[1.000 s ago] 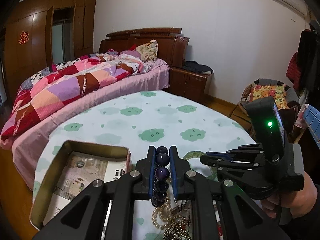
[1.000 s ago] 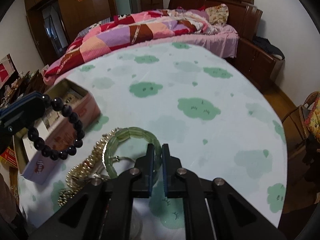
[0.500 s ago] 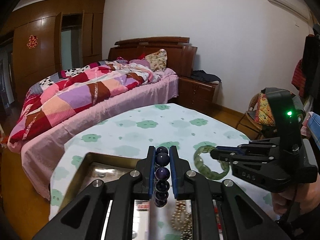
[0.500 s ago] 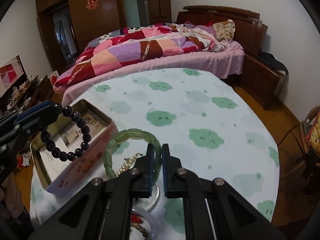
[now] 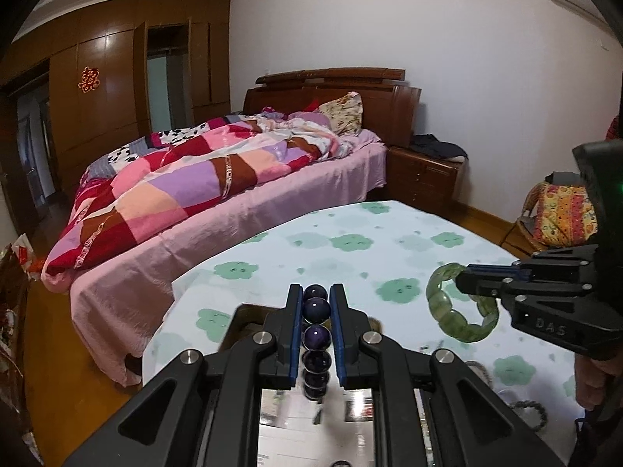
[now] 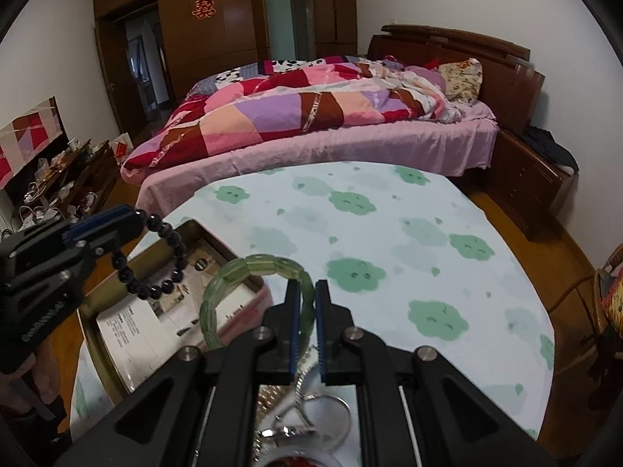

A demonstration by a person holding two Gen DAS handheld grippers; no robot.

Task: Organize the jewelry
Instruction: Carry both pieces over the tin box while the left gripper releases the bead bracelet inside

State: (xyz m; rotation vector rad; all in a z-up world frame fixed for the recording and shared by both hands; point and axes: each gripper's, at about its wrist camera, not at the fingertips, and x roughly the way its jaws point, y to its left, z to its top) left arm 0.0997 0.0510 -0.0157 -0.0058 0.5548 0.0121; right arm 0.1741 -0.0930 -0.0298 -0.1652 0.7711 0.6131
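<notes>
Open tin (image 6: 117,334) at the table's (image 6: 389,233) left edge, papers (image 6: 128,330) inside, bed (image 6: 311,128) behind.

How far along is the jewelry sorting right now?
Done: nothing; the open metal tin shows only printed paper. In hand: the left gripper is shut on a dark purple bead bracelet hanging above the tin, and the right gripper is shut on a green stone bangle. Left: both, plus the chains and rings on the tablecloth.
</notes>
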